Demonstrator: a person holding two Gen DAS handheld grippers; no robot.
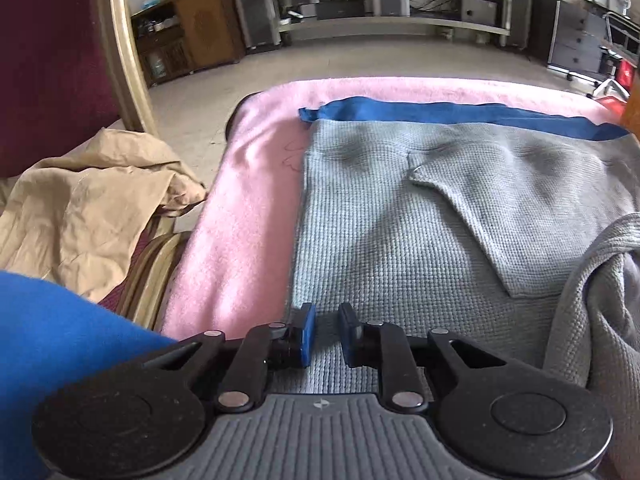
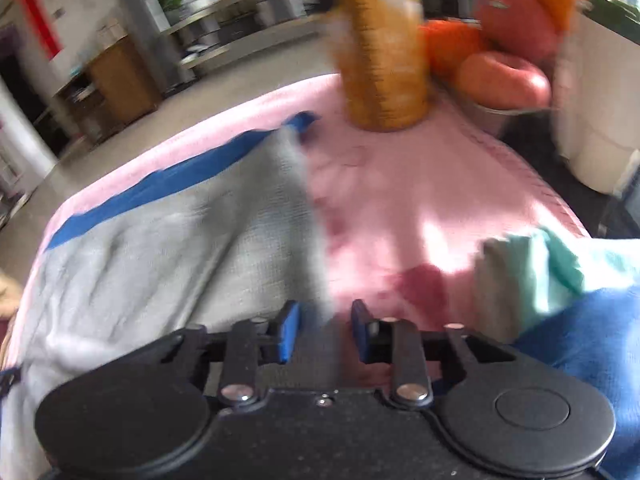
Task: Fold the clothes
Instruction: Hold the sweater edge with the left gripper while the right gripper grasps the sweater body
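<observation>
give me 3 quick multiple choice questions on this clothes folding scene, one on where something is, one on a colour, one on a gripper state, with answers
1. Where does the grey knit garment lie?
A. on the pink blanket
B. on the floor
C. on the wooden cabinet

2. What colour is the band along the garment's far edge?
A. red
B. blue
C. yellow

3. How does the left gripper stand?
A. shut on the beige cloth
B. shut on the blanket
C. open, over the near edge of the grey garment

Answers:
1. A: the pink blanket shows around the garment in both views.
2. B: the blue band runs along its far edge.
3. C: a gap shows between the blue pads, with nothing clamped; the beige cloth lies apart, to the left.
</observation>
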